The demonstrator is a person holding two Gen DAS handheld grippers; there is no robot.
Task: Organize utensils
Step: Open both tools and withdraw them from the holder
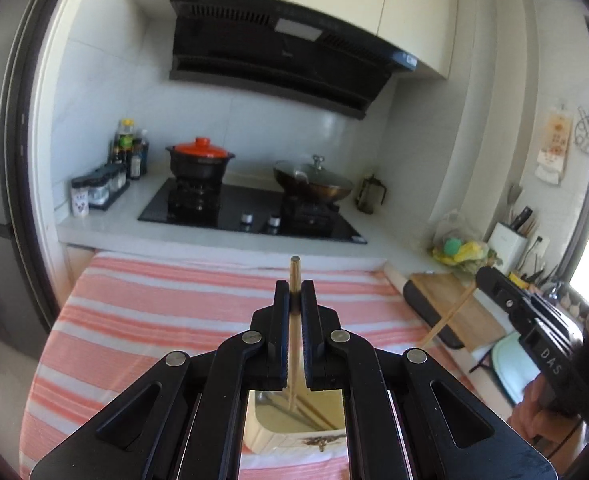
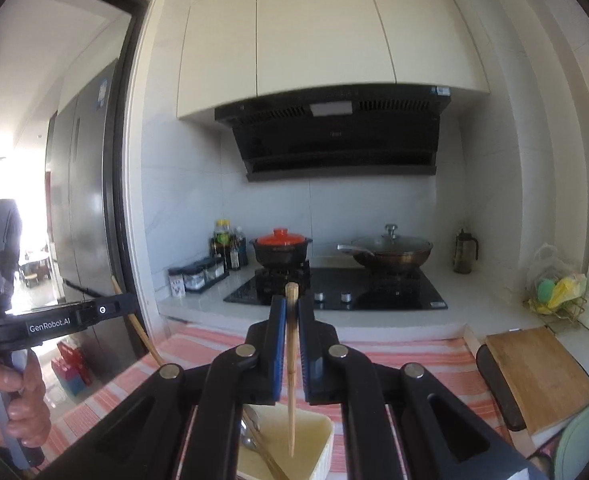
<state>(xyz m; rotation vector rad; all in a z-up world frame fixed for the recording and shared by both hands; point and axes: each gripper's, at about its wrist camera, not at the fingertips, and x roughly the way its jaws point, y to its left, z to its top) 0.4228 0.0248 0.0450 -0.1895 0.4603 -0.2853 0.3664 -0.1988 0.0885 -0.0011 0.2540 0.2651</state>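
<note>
While both tongs [image 1: 295, 294] [image 2: 291, 312] pinch chopsticks [image 1: 294, 332] [image 2: 291, 380], a cream bin [image 2: 318, 436] sits below.

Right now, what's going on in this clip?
A person is sorting utensils over a striped cloth in a kitchen, with handheld tongs in each hand. The left tongs are shut on one wooden chopstick, and the right tongs are shut on another chopstick. Both chopsticks stand roughly upright above a cream container that already holds metal spoons. Neither chopstick has been let go yet.
</note>
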